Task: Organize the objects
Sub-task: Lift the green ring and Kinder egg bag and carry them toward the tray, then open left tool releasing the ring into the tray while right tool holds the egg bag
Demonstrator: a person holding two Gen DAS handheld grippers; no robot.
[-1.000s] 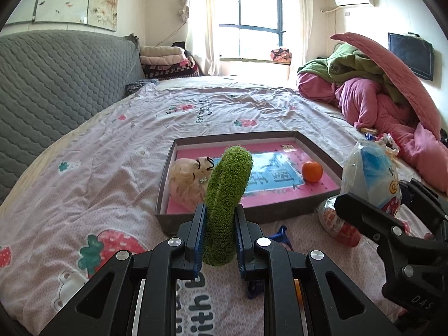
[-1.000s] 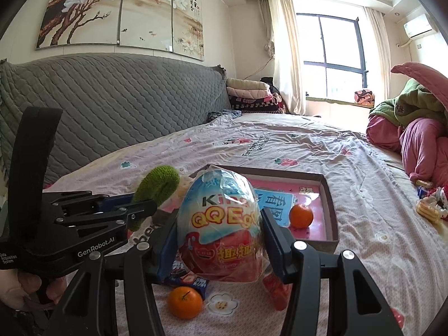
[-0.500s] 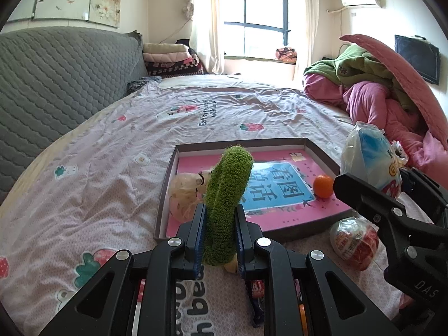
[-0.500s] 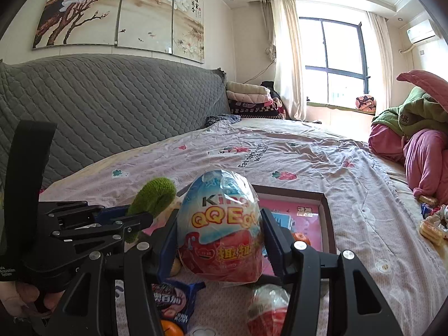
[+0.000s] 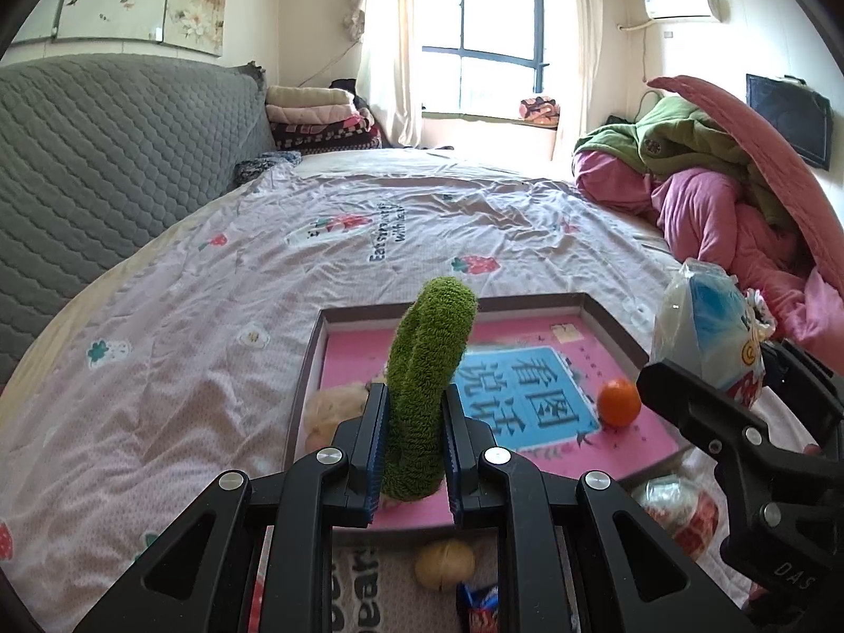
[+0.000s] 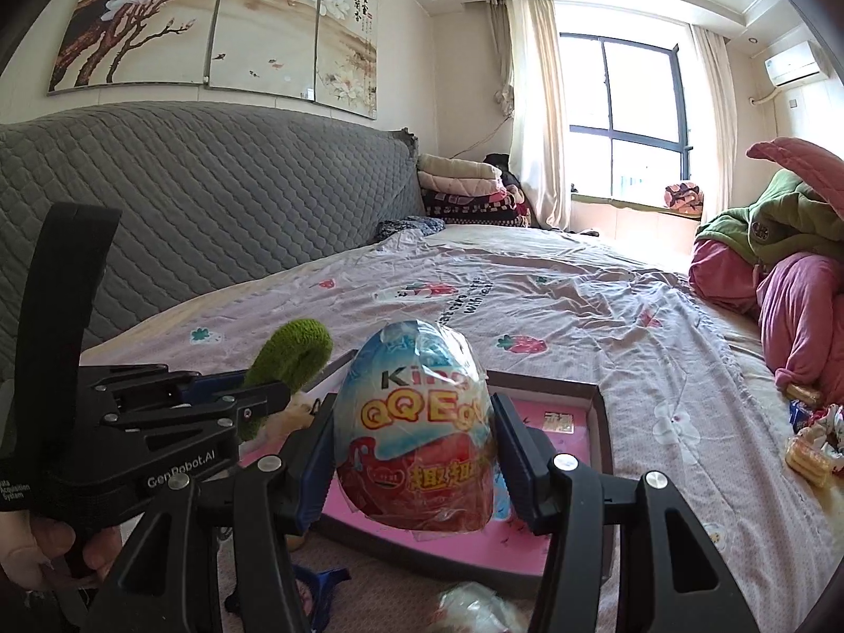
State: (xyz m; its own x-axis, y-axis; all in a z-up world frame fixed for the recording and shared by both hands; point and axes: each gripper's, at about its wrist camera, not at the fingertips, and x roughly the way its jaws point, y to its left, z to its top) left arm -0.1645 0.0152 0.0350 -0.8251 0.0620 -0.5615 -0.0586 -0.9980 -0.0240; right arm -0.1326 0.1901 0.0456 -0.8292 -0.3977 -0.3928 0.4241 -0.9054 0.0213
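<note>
My left gripper (image 5: 412, 448) is shut on a fuzzy green band (image 5: 428, 369), held upright over the near left corner of a shallow box (image 5: 311, 369) with a pink and blue floor. Inside the box lie an orange (image 5: 618, 402) and a pale plush toy (image 5: 337, 406), partly hidden behind my fingers. My right gripper (image 6: 414, 453) is shut on a large plastic-wrapped toy egg (image 6: 416, 422), above the box's near edge (image 6: 601, 453). In the right wrist view the left gripper (image 6: 264, 395) with the green band (image 6: 290, 353) is at left, a hand (image 6: 47, 554) below it.
On the pink bedsheet before the box lie another wrapped egg (image 5: 680, 511), a small yellowish ball (image 5: 444, 562) and a blue snack packet (image 5: 477, 606). Wrapped snacks (image 6: 807, 459) lie at right. Piled bedding (image 5: 738, 221) fills the right side, a grey headboard (image 5: 105, 169) the left.
Both grippers have moved forward toward the box with their loads; the box now sits closer and lower in both views, and loose items on the sheet have slid under the grippers.
</note>
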